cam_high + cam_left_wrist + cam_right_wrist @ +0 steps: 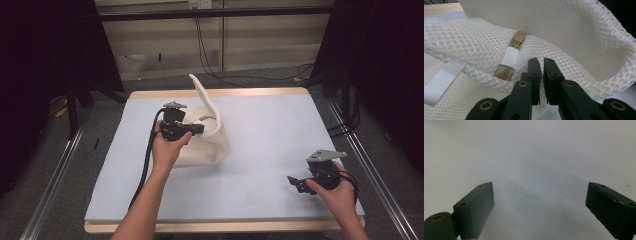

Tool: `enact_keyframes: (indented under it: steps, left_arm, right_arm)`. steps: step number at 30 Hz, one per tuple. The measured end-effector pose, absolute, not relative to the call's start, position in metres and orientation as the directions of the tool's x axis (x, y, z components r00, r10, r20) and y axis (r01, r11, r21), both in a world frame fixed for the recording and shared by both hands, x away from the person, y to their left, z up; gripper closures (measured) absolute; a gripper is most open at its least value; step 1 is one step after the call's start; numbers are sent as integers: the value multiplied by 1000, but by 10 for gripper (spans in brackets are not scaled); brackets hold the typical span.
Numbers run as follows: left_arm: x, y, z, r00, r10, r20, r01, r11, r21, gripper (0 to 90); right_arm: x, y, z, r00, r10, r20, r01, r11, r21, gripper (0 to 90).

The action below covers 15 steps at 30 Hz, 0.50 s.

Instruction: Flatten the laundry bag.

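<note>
A white mesh laundry bag (pixel 212 142) lies left of the table's middle, and one flap (pixel 202 92) of it stands up. My left gripper (pixel 199 129) reaches into it from the left. Seen close in the left gripper view, the left gripper (pixel 542 65) has its jaws pressed almost together on the bag's mesh rim (pixel 564 62). Just left of them are the tan zipper (pixel 504 72), its pull (pixel 518 40) and a white tab (pixel 510 57). My right gripper (pixel 296 183) hovers low at the front right, far from the bag. It (pixel 539 202) is open, with bare table between its jaws.
The pale blue mat (pixel 270 135) covers the wooden table (pixel 225 93). A white strap (pixel 441 82) lies on the mesh at the lower left of the left gripper view. Metal rails (pixel 370 165) run along both sides, and cables (pixel 210 65) trail on the floor behind.
</note>
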<state>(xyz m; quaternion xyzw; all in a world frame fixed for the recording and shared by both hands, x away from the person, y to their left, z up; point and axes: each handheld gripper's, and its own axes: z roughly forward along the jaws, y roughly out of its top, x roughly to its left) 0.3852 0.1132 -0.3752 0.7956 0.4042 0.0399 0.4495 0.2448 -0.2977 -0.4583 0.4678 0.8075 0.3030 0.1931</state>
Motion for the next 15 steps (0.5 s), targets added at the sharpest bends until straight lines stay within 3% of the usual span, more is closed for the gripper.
enact_keyframes:
  steps: [7, 13, 15]
  left_arm:
    - [386, 106, -377, 670, 684, -288, 603, -275, 749, 744]
    - [385, 103, -377, 671, 682, -292, 600, -268, 754, 580]
    - [385, 103, -377, 678, 678, -285, 596, -280, 752, 563]
  right_arm:
    - [245, -297, -459, -490, 871, -25, 642, 380, 665, 77]
    - [245, -297, -460, -493, 869, -39, 640, 392, 661, 77]
    - [245, -297, -460, -498, 866, -41, 635, 396, 664, 77]
